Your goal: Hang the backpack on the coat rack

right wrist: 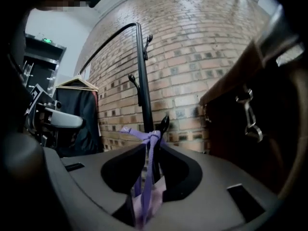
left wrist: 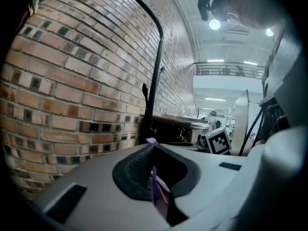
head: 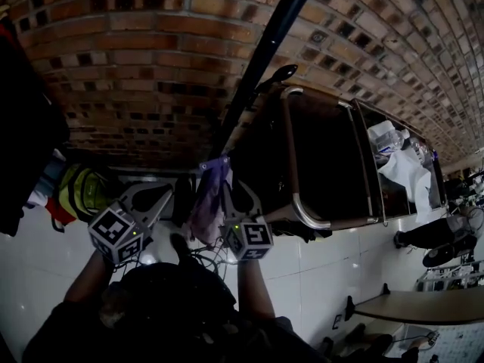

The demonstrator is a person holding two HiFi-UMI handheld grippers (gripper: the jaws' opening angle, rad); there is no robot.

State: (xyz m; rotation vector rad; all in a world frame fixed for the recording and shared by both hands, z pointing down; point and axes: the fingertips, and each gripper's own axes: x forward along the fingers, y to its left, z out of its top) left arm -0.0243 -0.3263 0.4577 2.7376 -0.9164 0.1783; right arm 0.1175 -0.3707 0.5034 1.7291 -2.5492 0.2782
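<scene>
Head view: the backpack [head: 209, 201] is a small, soft, lilac-purple thing that hangs limp between the two grippers, just in front of the foot of the coat rack [head: 261, 59], a black pole slanting up across the brick wall [head: 136, 59]. The left gripper [head: 160, 197] reaches it from one side and the right gripper [head: 233, 195] from the other, each with its marker cube towards the person. A curved hook [head: 278, 74] juts from the pole higher up. A dark cabinet [head: 325, 157] with a metal frame stands beside the rack

Left gripper view: the left gripper [left wrist: 153, 153] has its jaws drawn together on a thin purple edge of the backpack [left wrist: 155, 189], seen end on as a narrow strip. Only here do the pole's bent top [left wrist: 155, 81] and a lit hall with a railing show

Right gripper view: the right gripper [right wrist: 150, 150] is clamped on the backpack [right wrist: 144, 196], and this view alone shows its make: a purple webbing strap [right wrist: 147, 136] gathered in a knot above pale lilac fabric. A black hook tip [right wrist: 164, 124] rises just behind the knot; whether the strap is over it cannot be told. More hooks sit up the pole [right wrist: 143, 81], and a dark garment [right wrist: 77, 114] hangs on a hanger beside it
</scene>
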